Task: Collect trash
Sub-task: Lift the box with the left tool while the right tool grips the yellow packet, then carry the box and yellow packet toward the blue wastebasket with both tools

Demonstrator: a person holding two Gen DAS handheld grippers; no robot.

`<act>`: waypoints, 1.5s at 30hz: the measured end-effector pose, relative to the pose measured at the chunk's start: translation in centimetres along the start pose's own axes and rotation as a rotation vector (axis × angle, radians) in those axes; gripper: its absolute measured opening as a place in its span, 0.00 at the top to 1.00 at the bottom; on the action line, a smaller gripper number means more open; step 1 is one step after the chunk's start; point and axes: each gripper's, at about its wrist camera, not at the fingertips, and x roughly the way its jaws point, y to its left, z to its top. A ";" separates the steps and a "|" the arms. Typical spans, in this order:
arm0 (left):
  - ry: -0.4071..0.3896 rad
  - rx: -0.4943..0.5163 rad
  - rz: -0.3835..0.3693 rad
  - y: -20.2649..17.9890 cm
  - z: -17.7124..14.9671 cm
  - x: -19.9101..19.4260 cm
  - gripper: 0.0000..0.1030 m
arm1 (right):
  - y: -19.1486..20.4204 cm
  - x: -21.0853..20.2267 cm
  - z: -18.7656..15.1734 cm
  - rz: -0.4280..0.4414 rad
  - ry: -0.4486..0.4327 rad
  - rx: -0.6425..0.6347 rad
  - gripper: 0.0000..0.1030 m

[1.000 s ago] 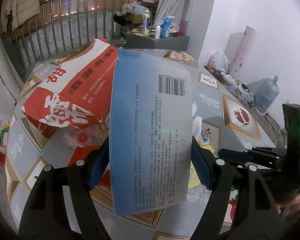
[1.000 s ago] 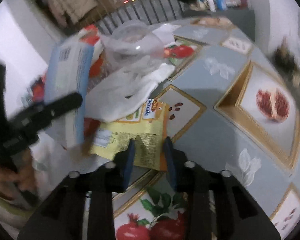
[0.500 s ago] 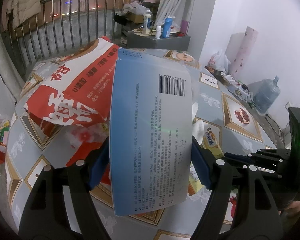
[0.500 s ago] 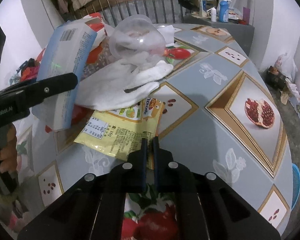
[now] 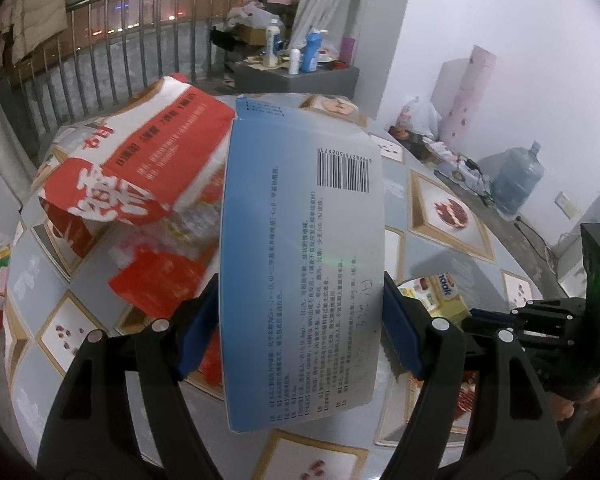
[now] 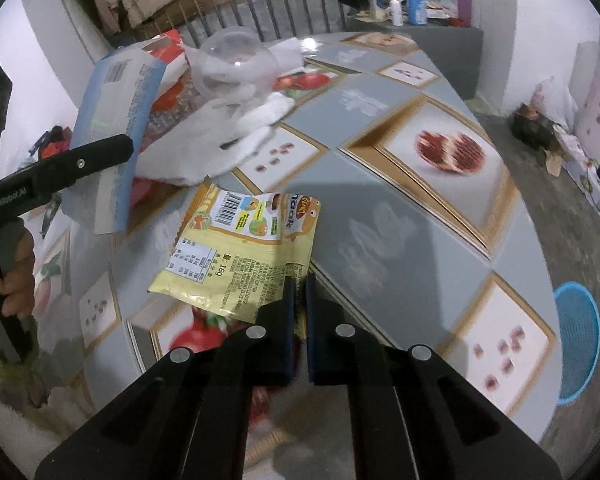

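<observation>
My right claw (image 6: 298,280) is clenched on the near edge of the yellow snack wrapper (image 6: 244,252), which hangs lifted just above the desk (image 6: 400,240) with its far end flapping free. It looks like thin crinkly foil — almost weightless, floppy, and slick, so I judge a pinch on the sealed edge, where the film is doubled, will hold better than one on the flat middle. A light grip should do; the risk is that it slides out if I swing fast.

My left claw (image 5: 300,320) is grasping the blue-and-white flat carton (image 5: 304,248) across its width, the pads pressing on both long edges, and the carton stands up tall in front of the camera. It seems to be empty card — light, fairly stiff along its length, but likely to buckle inward if I squeeze harder. Holding it low, near the bottom third, as I do now, keeps it from tipping.

Left on the desk are the red-and-white bag (image 5: 140,168), a white plastic bag (image 6: 220,140) and a clear plastic cup (image 6: 236,60) — all soft or thin, best taken by a rim or a fold. A blue basket (image 6: 576,340) sits on the floor beside the desk, perhaps the bin.
</observation>
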 end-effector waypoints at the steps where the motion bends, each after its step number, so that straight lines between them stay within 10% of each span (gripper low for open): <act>1: 0.002 0.004 -0.007 -0.3 -0.2 -0.1 0.31 | -0.4 -0.4 -0.4 -0.008 -0.001 0.010 0.95; 12: 0.027 0.034 -0.070 -3.7 -2.9 -0.1 0.31 | -4.3 -3.7 -4.2 -0.022 -0.035 0.150 0.92; 20: 0.042 0.041 -0.072 -4.1 -3.4 0.0 0.31 | -5.0 -3.8 -3.8 0.015 -0.062 0.210 0.71; 35: 0.050 0.030 -0.072 -3.5 -3.4 0.2 0.31 | -2.6 -2.1 -2.5 -0.060 -0.069 0.120 0.71; 45: 0.047 0.022 -0.066 -3.3 -3.6 0.0 0.31 | -2.1 -2.1 -3.0 -0.113 -0.086 0.088 0.89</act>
